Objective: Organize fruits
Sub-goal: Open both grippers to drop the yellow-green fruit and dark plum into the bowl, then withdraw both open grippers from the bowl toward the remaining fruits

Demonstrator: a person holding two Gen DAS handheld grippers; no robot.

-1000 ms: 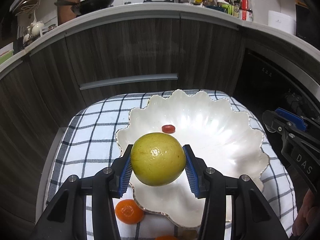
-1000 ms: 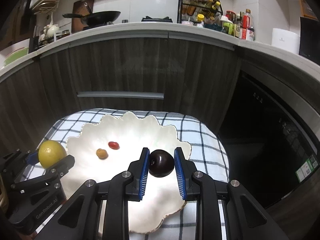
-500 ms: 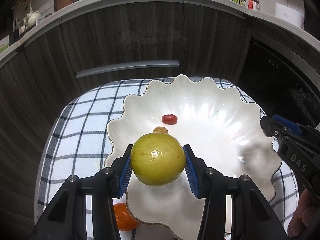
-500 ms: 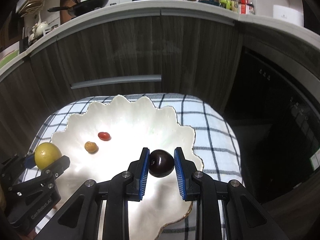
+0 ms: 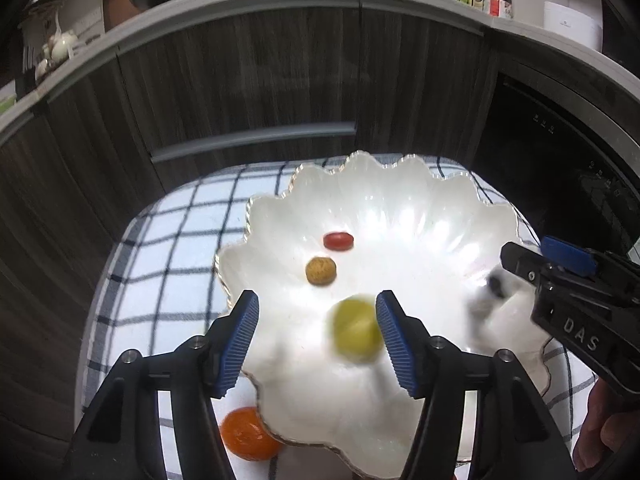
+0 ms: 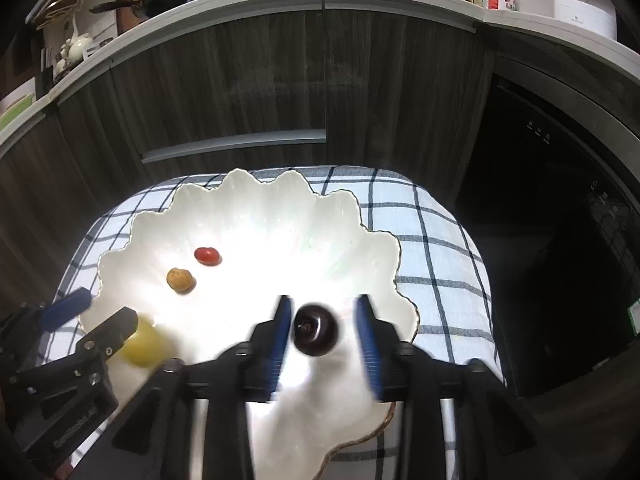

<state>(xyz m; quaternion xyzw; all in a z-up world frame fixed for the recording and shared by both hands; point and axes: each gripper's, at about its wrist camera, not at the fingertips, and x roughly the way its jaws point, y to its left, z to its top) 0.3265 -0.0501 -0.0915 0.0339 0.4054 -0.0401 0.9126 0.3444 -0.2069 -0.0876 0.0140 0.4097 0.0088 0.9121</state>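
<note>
Both tongs hang over the white scalloped bowl (image 5: 420, 208), which sits on a blue-checked cloth (image 5: 172, 248).

The left tongs (image 5: 316, 336) have just been opening, and their blue pads now stand wide apart. The yellow-green fruit (image 5: 356, 330) lies blurred between them, close to the right-hand pad; whether it touches that pad cannot be told (the blur hides the edge). The other pad is well clear of it.

The right tongs (image 6: 322, 332) have likewise just been opening. The dark round fruit (image 6: 316, 330) sits between the pads with a gap on each side, over the bowl's near part.

A small red fruit (image 5: 338, 241) and a small brown one (image 5: 320, 271) rest on the bowl's floor, near each other. An orange fruit (image 5: 248, 434) lies on the cloth just outside the bowl's near rim.
</note>
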